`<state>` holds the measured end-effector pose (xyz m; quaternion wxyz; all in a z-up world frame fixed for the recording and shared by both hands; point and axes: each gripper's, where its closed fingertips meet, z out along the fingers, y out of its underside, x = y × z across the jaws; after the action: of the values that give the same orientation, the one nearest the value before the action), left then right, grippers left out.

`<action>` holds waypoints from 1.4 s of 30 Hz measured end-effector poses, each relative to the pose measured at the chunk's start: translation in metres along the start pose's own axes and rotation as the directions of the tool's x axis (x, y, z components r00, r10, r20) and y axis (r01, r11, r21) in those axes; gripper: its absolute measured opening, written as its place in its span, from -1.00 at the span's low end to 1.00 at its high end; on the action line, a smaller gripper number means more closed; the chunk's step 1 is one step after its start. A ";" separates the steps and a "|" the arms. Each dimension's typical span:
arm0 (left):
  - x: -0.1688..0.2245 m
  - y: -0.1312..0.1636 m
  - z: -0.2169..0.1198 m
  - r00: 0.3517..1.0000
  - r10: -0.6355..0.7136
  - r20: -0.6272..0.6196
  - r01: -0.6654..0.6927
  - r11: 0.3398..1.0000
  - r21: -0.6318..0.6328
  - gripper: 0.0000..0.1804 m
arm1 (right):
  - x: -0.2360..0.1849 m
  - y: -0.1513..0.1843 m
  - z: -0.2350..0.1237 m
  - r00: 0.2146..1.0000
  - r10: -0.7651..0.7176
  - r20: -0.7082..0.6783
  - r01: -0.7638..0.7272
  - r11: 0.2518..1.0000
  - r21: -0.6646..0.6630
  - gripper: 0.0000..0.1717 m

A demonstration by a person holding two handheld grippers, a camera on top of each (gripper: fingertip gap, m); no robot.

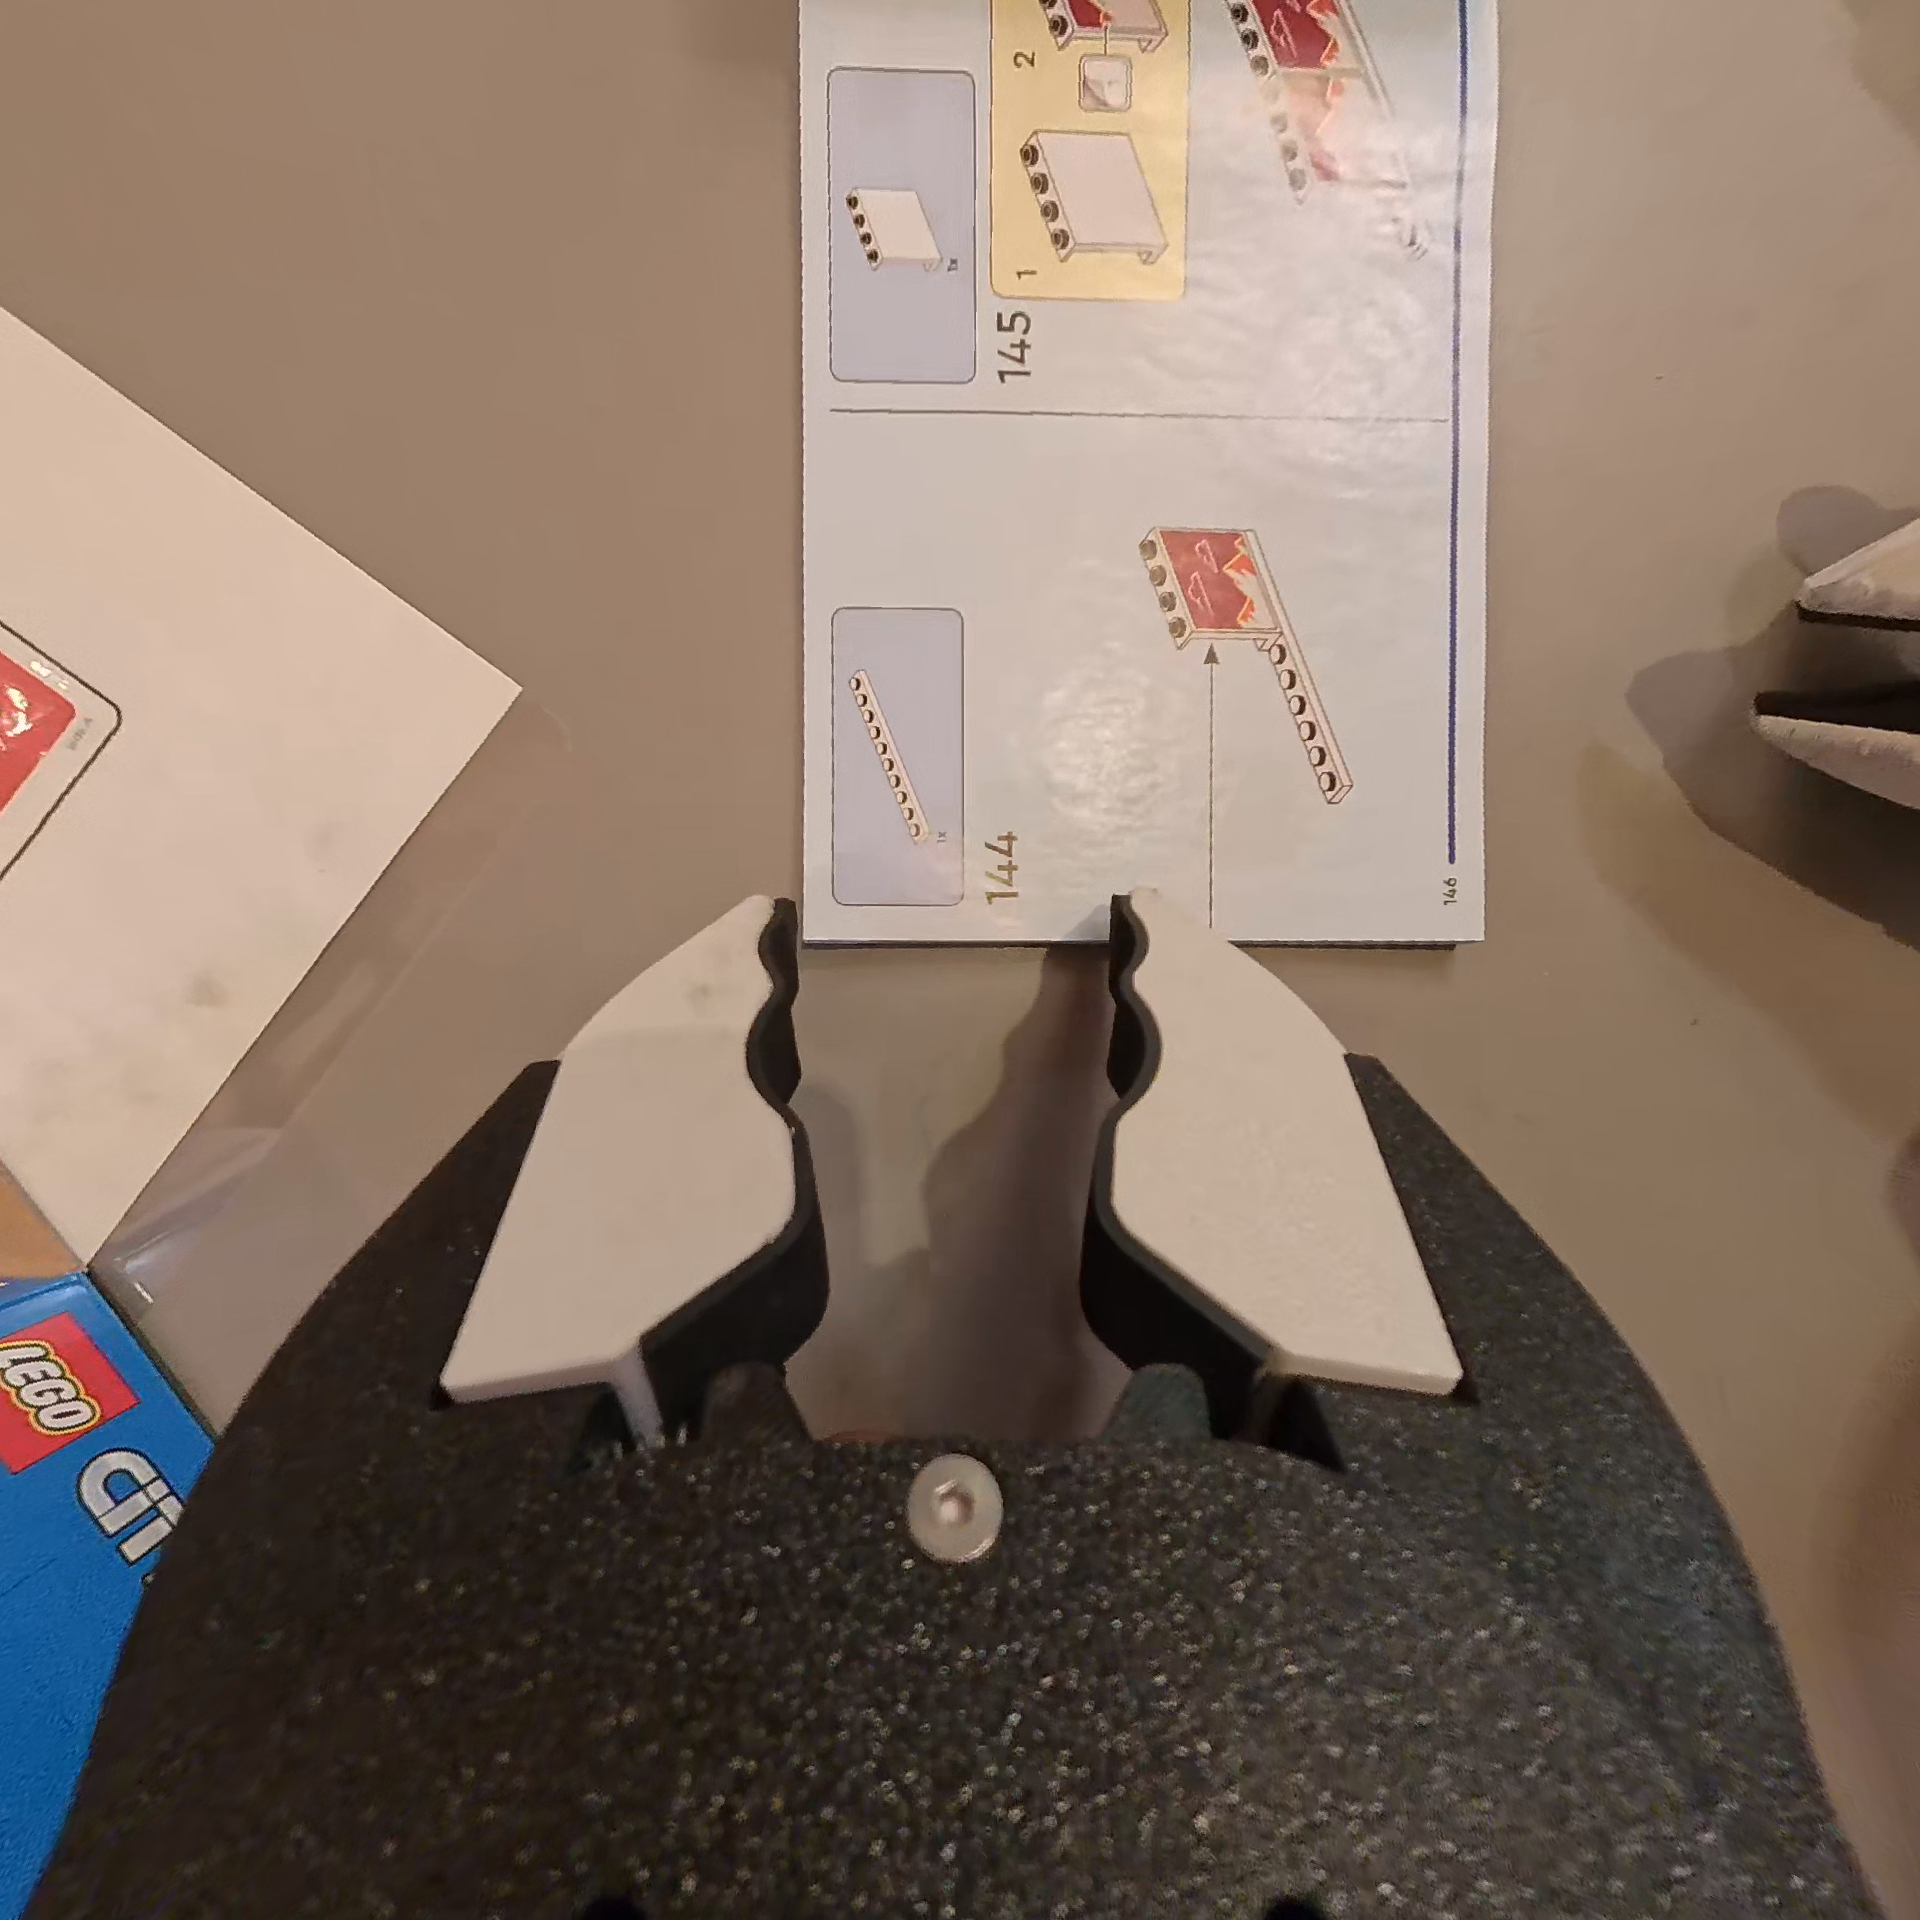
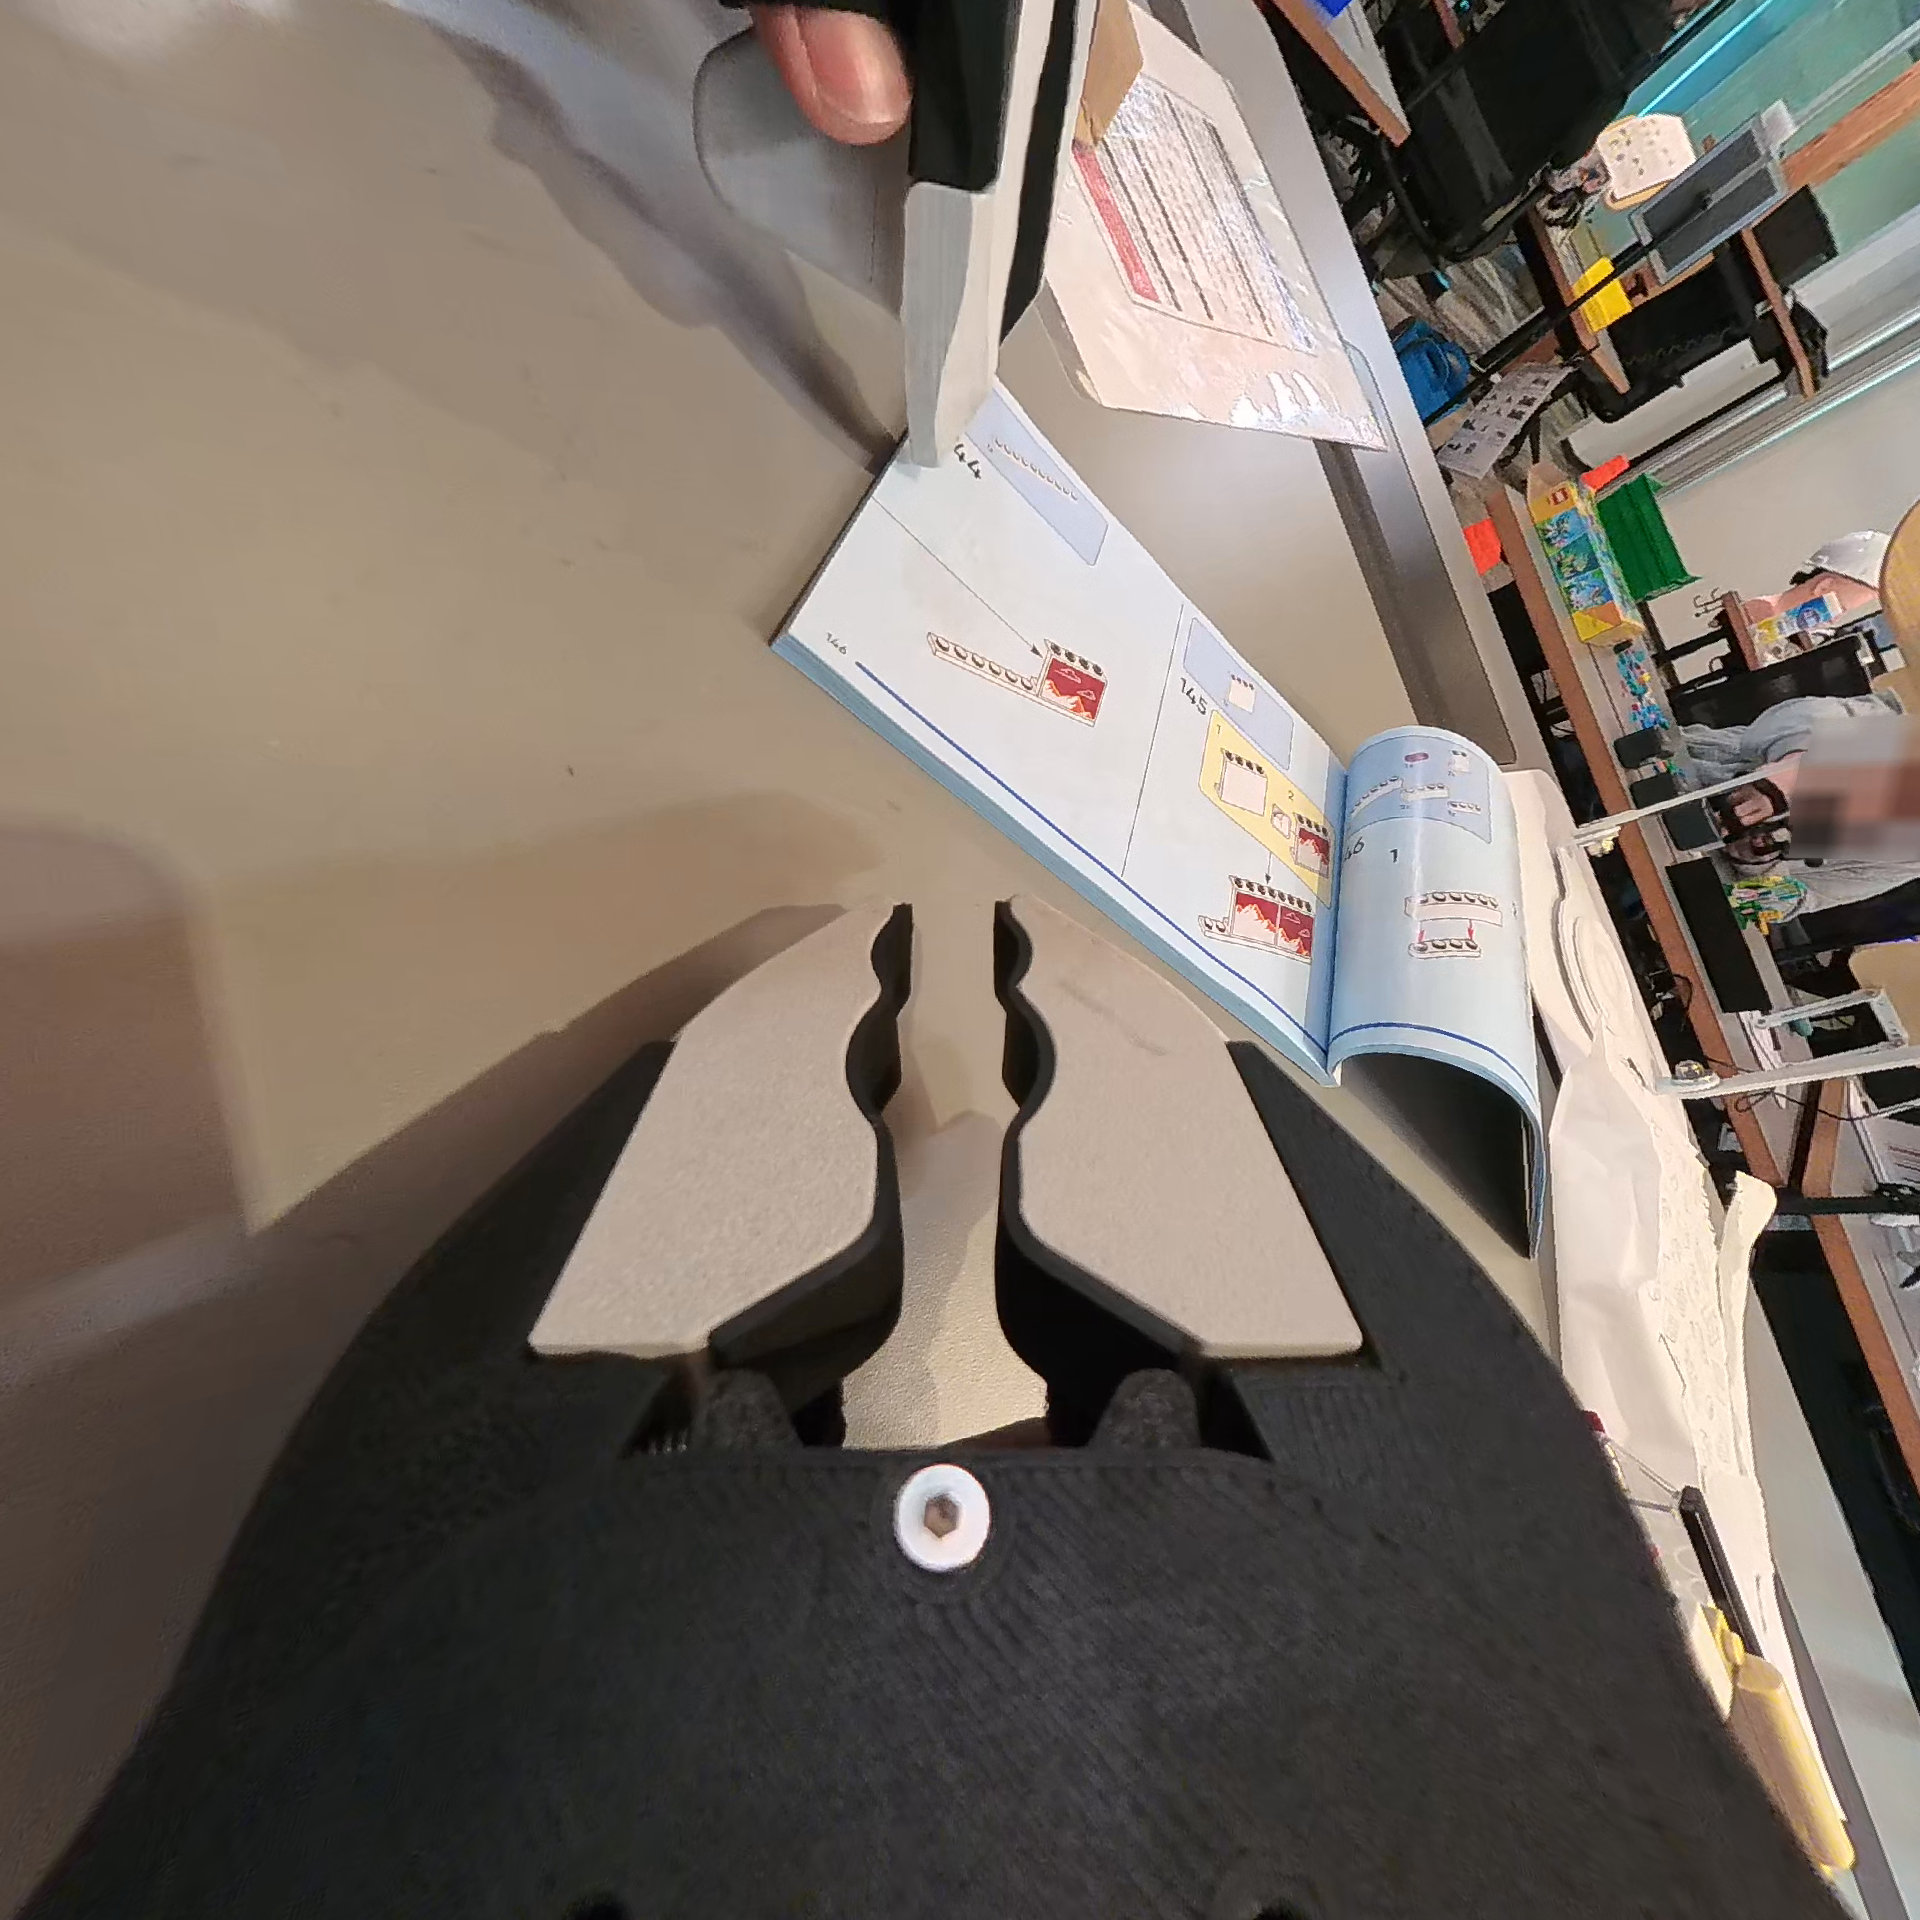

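At the near edge of the open booklet (image 1: 1143, 520), the left gripper (image 1: 954, 914) stood wide and empty, one fingertip (image 1: 1127, 914) over the page. The right gripper (image 2: 954, 920), narrow and empty, hovered above the desk (image 2: 416, 623) beside it. Pages judged light, limp, tearable; best taken by the edge.

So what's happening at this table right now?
A person is working two handheld grippers over a tan table with an open instruction booklet lying flat. The left gripper is open and empty, one fingertip over the booklet's near edge. The right gripper sits off to the booklet's side, jaws narrowly apart with nothing between them. A white sheet and a blue box lie to the left.
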<state>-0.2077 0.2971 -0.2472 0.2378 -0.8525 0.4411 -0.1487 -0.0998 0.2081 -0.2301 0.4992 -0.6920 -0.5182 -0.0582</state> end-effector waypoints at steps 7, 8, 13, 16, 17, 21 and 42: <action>0.001 -0.001 -0.001 1.000 0.005 -0.001 -0.005 1.000 0.005 -0.38 | 0.000 0.000 0.000 1.000 -0.004 -0.005 0.004 1.000 0.001 -0.83; 0.001 -0.002 -0.001 1.000 0.005 0.001 -0.005 1.000 0.005 -0.39 | 0.000 0.000 0.000 1.000 -0.005 -0.005 0.005 1.000 0.001 -0.83; 0.000 -0.001 -0.001 1.000 0.001 0.003 -0.001 1.000 0.003 -0.39 | -0.001 0.000 0.000 1.000 -0.008 -0.006 0.008 1.000 0.001 -0.83; 0.001 -0.001 -0.001 1.000 0.004 0.000 -0.004 1.000 0.004 -0.39 | -0.001 0.000 0.000 1.000 -0.008 -0.006 0.008 1.000 0.001 -0.83; 0.002 -0.002 -0.001 1.000 0.004 -0.001 -0.004 1.000 0.006 -0.39 | -0.001 0.000 0.000 1.000 -0.009 -0.007 0.009 1.000 0.001 -0.83; 0.002 -0.003 -0.002 1.000 0.002 -0.005 -0.001 1.000 0.016 -0.40 | 0.000 0.000 0.000 1.000 -0.010 -0.007 0.010 1.000 0.002 -0.83; -0.018 -0.006 -0.002 0.990 -0.141 0.004 0.141 0.986 0.087 -1.00 | 0.001 0.002 0.002 1.000 -0.022 -0.014 0.022 1.000 0.004 -0.84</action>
<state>-0.2146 0.3143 -0.2428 0.2656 -0.8713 0.3716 -0.1795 -0.0985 0.2102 -0.2313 0.5035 -0.6848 -0.5224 -0.0677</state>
